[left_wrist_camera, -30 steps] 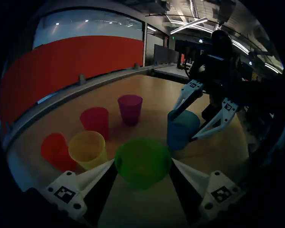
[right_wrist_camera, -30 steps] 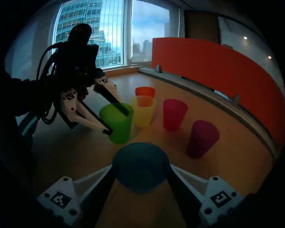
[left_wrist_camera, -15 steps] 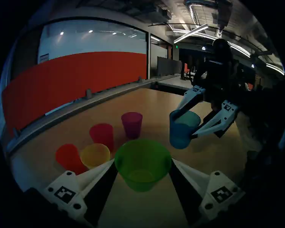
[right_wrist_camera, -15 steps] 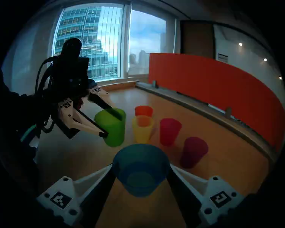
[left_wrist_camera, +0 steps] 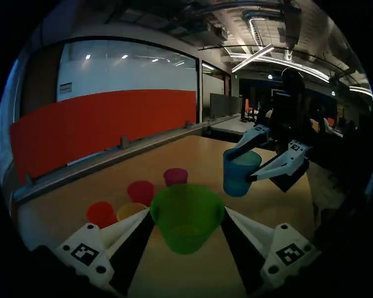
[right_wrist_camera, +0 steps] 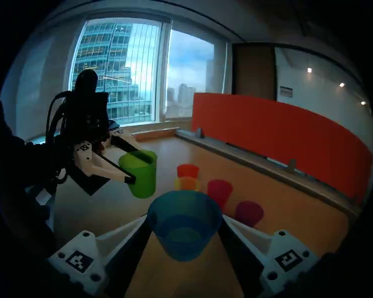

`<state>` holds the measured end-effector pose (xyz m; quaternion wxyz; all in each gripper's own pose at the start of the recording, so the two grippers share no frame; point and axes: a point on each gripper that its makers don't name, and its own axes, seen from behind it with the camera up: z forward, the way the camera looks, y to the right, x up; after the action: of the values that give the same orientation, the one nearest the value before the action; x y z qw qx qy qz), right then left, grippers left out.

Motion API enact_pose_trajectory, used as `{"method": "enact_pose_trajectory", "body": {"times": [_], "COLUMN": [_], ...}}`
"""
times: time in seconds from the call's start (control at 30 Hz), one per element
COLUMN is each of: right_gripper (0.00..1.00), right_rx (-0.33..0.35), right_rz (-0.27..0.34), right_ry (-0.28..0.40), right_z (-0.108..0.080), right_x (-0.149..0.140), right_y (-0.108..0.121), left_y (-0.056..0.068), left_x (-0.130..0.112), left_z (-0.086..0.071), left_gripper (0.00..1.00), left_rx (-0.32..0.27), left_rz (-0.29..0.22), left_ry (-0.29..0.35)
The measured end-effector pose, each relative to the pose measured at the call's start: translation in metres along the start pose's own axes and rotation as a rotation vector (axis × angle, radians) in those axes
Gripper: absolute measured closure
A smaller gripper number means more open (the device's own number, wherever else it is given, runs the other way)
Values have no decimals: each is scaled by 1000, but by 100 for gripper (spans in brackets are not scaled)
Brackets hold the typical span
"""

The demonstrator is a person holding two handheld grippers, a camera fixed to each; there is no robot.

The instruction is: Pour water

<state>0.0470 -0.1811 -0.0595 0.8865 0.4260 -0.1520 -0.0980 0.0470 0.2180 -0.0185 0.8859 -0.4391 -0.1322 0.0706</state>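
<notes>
The left gripper (left_wrist_camera: 186, 212) pinches the green cup (left_wrist_camera: 186, 226) at lower centre of its view, and the right gripper (right_wrist_camera: 184, 218) likewise pinches the blue cup (right_wrist_camera: 184, 231), both held upright above the table (left_wrist_camera: 196, 154), probably to prevent spillage before pouring.

The green cup (left_wrist_camera: 187, 223) and the blue cup (right_wrist_camera: 184, 224) are translucent. The left gripper (left_wrist_camera: 187, 212) is white with black-and-white square markers (left_wrist_camera: 84, 253). The table (left_wrist_camera: 196, 154) is light wood-toned, and on it are a red cup (left_wrist_camera: 101, 213), a yellow cup (left_wrist_camera: 129, 211), a pink cup (left_wrist_camera: 140, 191) and a purple cup (left_wrist_camera: 175, 175). The wall panel (left_wrist_camera: 102, 119) is orange-red.
</notes>
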Motion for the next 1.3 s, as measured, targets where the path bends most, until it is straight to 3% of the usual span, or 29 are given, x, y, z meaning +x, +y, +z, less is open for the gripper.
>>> {"method": "enact_pose_trajectory", "body": {"times": [0.6,1.3], "right_gripper": [9,9], "right_rx": [-34,-37], "right_rz": [-2,-42], "right_ry": [139,177], "right_z": [-11,-13], "right_x": [52,77], "right_y": [3,8], "left_y": [3,11], "left_x": [48,58], "left_z": [-29,-29], "left_gripper": [12,11], "left_rx": [27,18], "left_rz": [-47,-35], "left_ry": [156,183]}}
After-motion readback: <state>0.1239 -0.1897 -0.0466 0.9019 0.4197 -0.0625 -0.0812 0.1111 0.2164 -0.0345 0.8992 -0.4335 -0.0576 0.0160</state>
